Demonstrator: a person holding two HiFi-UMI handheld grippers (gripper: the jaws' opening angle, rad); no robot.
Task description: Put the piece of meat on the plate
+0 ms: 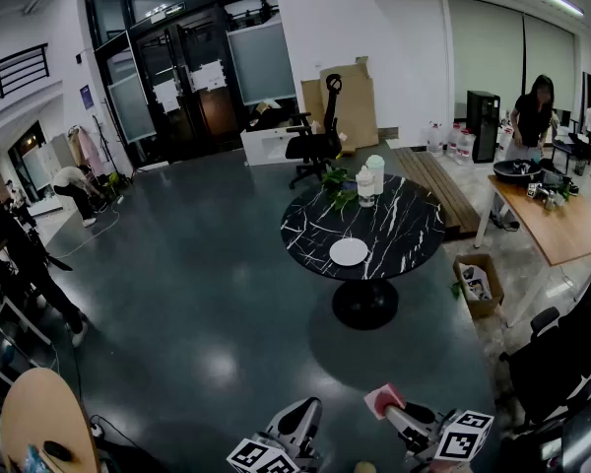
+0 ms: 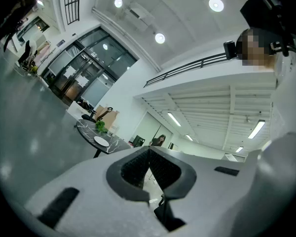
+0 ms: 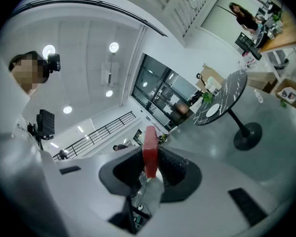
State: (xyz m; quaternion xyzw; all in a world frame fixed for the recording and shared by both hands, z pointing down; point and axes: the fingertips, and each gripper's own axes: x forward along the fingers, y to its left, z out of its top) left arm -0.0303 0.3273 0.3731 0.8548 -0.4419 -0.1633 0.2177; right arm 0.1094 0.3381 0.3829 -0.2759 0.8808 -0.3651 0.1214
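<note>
A flat red piece of meat (image 3: 150, 152) stands on edge between the pads of my right gripper (image 3: 151, 168), which is shut on it. In the head view the meat (image 1: 382, 398) sticks out at the tip of that gripper (image 1: 392, 409), low at the bottom right and well short of the table. The white plate (image 1: 349, 251) lies with nothing on it at the near side of a round black marble table (image 1: 404, 227). It also shows small and far off as the plate (image 3: 213, 110) and the plate (image 2: 101, 141). My left gripper (image 2: 149, 152) holds nothing, its tips touching; it hangs at the bottom (image 1: 297, 420).
Two cups (image 1: 369, 180) and a plant (image 1: 335, 187) stand at the table's far side. A black office chair (image 1: 315, 141) is behind it. A cardboard box (image 1: 478, 282) sits on the floor beside a wooden table (image 1: 561, 230). A person (image 1: 530, 116) stands there, others at left.
</note>
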